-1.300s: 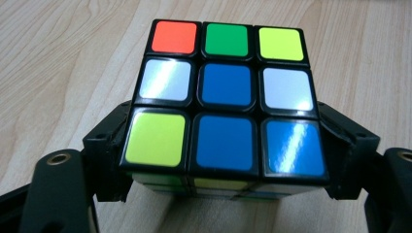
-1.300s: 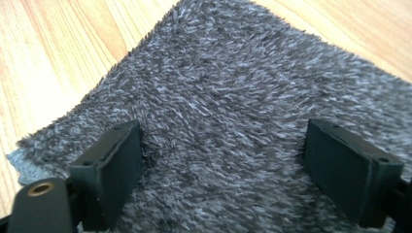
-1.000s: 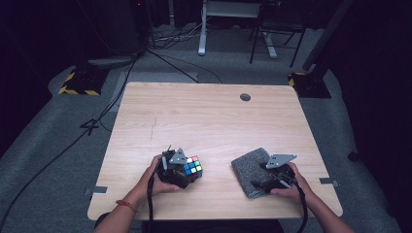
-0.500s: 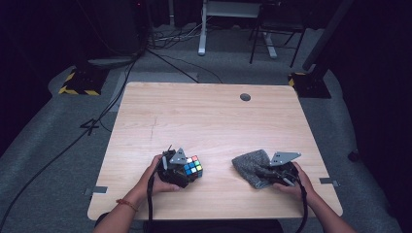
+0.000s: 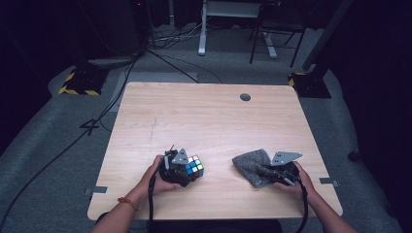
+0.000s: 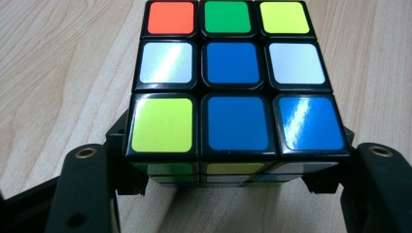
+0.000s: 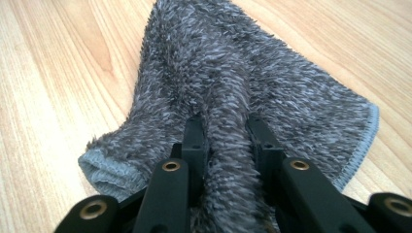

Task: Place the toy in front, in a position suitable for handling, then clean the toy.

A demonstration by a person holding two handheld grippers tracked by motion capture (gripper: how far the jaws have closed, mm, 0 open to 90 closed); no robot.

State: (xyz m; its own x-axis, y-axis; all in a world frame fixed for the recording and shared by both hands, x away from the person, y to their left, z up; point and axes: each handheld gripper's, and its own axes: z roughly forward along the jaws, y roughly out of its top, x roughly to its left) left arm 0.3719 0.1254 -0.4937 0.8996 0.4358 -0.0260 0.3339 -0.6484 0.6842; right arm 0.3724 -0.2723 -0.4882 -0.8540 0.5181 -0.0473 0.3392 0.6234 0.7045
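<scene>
- The left gripper (image 5: 187, 171) clamps a Rubik's cube (image 5: 194, 166) by its lower layer, one black jaw on each side, near the front edge of the wooden table (image 5: 209, 116).
- In the left gripper view the cube (image 6: 233, 77) sits level with a mostly blue face up; a low, side-on hold like this probably keeps that face bare and the cube steady for wiping.
- The right gripper (image 5: 272, 174) pinches a raised fold of a grey microfibre cloth (image 5: 252, 164), jaws nearly together with a ridge of pile between them (image 7: 228, 145).
- The cloth lies bunched on the table, well apart from the cube to its right.
- Gripping a fold rather than an edge likely gives a padded wad to rub with.
</scene>
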